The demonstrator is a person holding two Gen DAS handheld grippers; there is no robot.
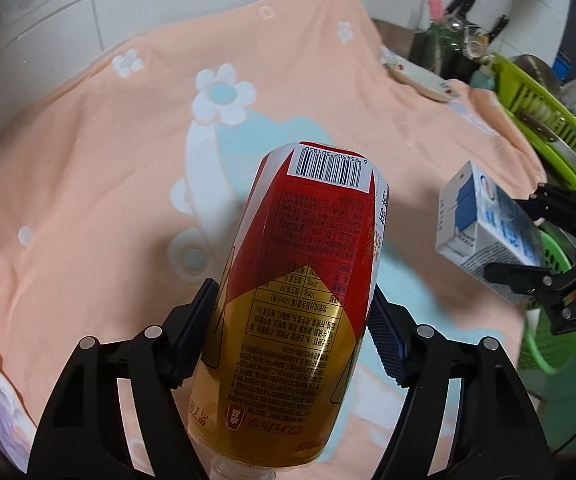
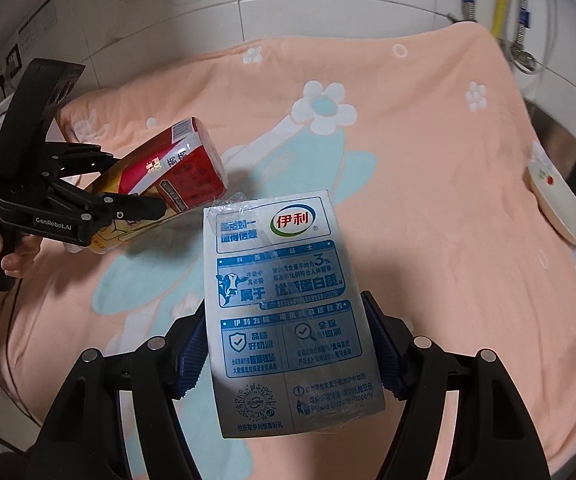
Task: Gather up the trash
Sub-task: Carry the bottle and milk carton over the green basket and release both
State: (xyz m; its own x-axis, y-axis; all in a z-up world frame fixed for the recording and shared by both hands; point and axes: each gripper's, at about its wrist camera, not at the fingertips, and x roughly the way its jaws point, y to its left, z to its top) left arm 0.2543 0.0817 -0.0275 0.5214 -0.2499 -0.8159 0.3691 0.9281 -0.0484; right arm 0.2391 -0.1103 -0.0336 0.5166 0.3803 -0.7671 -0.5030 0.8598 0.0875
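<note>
Above peach flowered cloth (image 1: 87,168) on surface, clear of it for carrying to bin: red-gold bottle (image 1: 300,280) clamped sideways in left gripper (image 1: 292,344) jaws, milk carton (image 2: 288,312) clamped in right gripper (image 2: 288,352) jaws, near green basket (image 1: 544,340).

We see the left gripper (image 1: 292,320) clamped on a red/gold bottle (image 1: 300,280), pads pressing both sides, barcode end pointing away from cam, clear neck at bottom edge. Bottle is held above a peach cloth (image 1: 87,160) w/ white-blue flower print. At right, the right gripper (image 1: 528,256) grips a blue/white milk carton (image 1: 484,224), tilted, off the cloth. Behind: white dish (image 1: 424,80) on the cloth's far edge, green rack (image 1: 536,108) just beyond, green basket (image 1: 544,340) lower right, white tiled wall (image 1: 67,12) top left.
</note>
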